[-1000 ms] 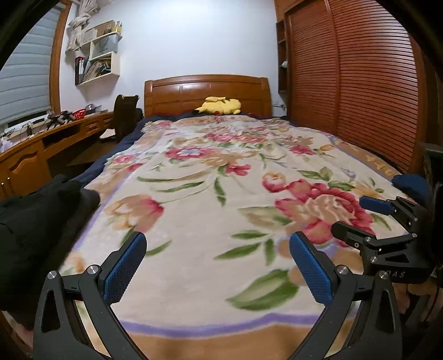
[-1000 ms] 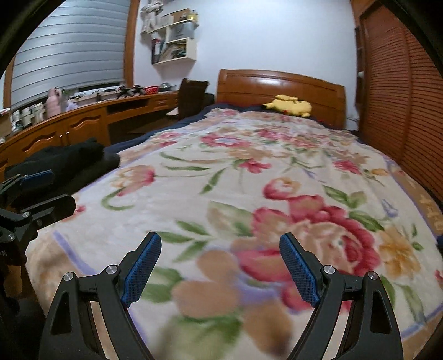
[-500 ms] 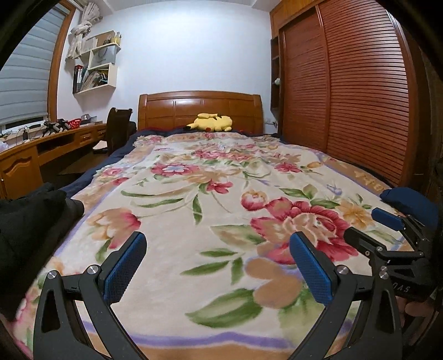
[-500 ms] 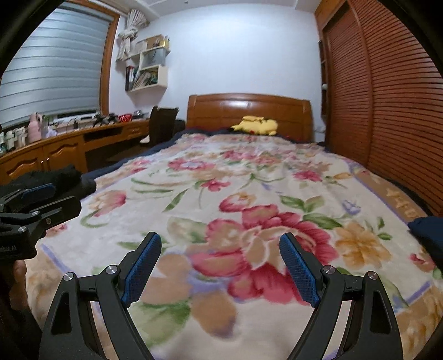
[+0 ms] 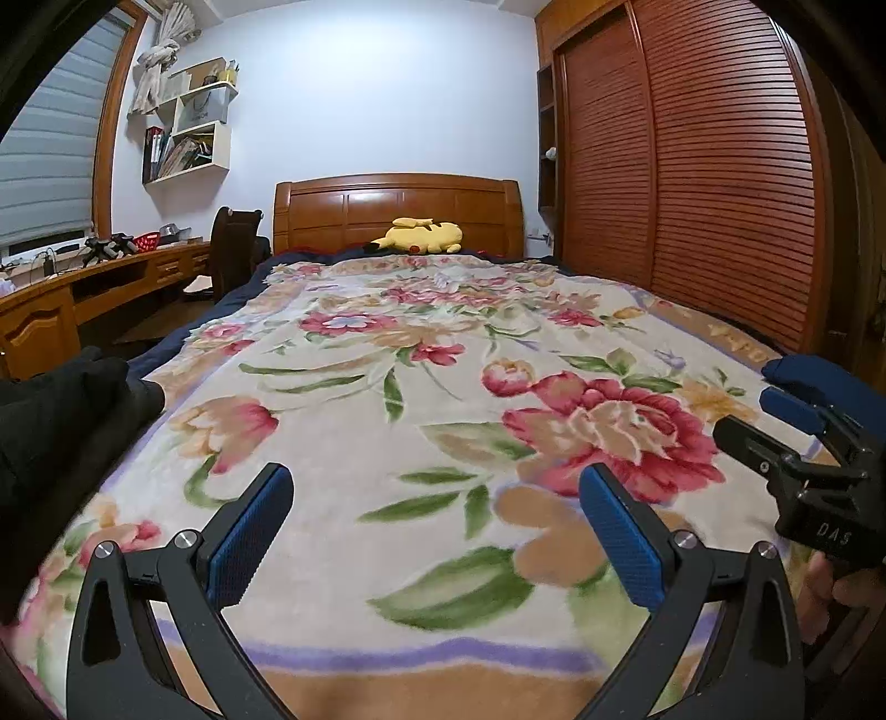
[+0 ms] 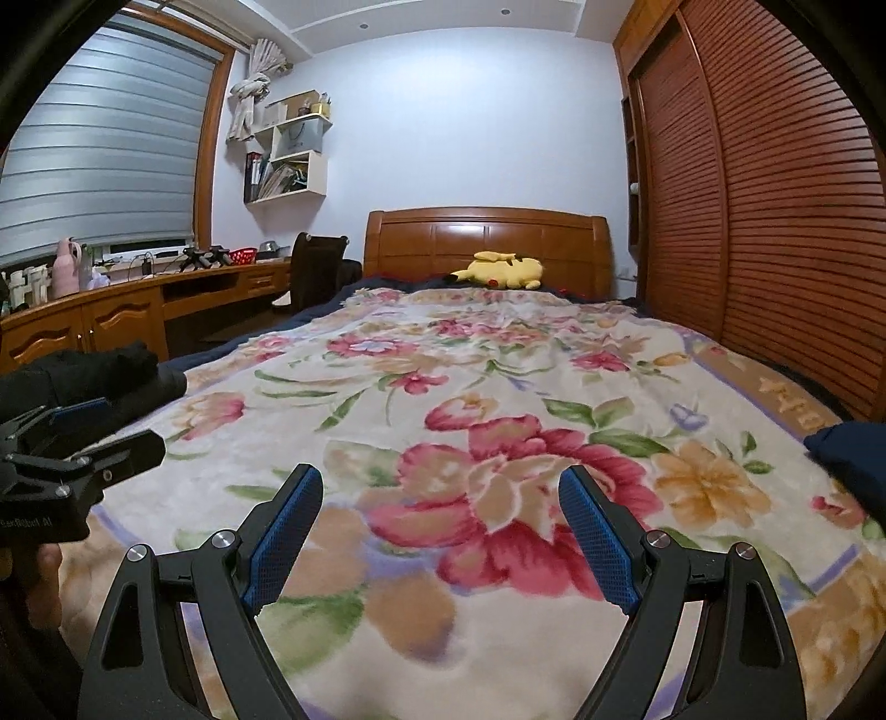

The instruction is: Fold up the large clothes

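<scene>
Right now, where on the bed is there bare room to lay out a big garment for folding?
The floral blanket lies bare across its middle, from the yellow plush toy at the headboard down to the foot. The corners are crowded: black clothing on the left edge, a dark blue garment on the right.

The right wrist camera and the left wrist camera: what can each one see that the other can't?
Only the right wrist view shows the pink bottle on the desk and the ceiling lights. Only the left wrist view shows a hand under the right gripper. Both show the floral blanket, the yellow plush toy by the wooden headboard, the black clothes on the left, the dark blue garment on the right, the wall shelf and the slatted wardrobe doors. The left gripper is open too.
</scene>
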Tool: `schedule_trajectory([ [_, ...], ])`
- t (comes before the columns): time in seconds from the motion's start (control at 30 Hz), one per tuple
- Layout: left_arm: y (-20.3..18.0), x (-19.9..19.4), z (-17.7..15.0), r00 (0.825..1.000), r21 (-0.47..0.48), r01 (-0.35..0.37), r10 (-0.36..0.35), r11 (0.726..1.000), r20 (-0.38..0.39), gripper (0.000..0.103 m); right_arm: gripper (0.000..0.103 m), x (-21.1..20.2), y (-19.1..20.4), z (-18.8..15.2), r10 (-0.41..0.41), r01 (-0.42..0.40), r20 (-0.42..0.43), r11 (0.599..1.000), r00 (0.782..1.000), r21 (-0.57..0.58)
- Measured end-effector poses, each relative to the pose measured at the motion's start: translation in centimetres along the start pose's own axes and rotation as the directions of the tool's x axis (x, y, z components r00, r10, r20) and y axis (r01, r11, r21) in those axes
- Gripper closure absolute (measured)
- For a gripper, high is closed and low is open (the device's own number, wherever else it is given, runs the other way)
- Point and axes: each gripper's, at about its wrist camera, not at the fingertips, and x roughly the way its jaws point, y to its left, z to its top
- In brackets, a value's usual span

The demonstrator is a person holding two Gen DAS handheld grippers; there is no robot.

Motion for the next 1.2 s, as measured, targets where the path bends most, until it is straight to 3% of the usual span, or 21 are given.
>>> schedule_trajectory([
  [1.2,0.54,0.55,-0.48,1.0,-0.004,-0.009,0.009,1.0,-0.013,0.0,0.015,0.69,-0.86,-0.05,0.001,-0.001,-0.001,1.0,1.0,0.008],
])
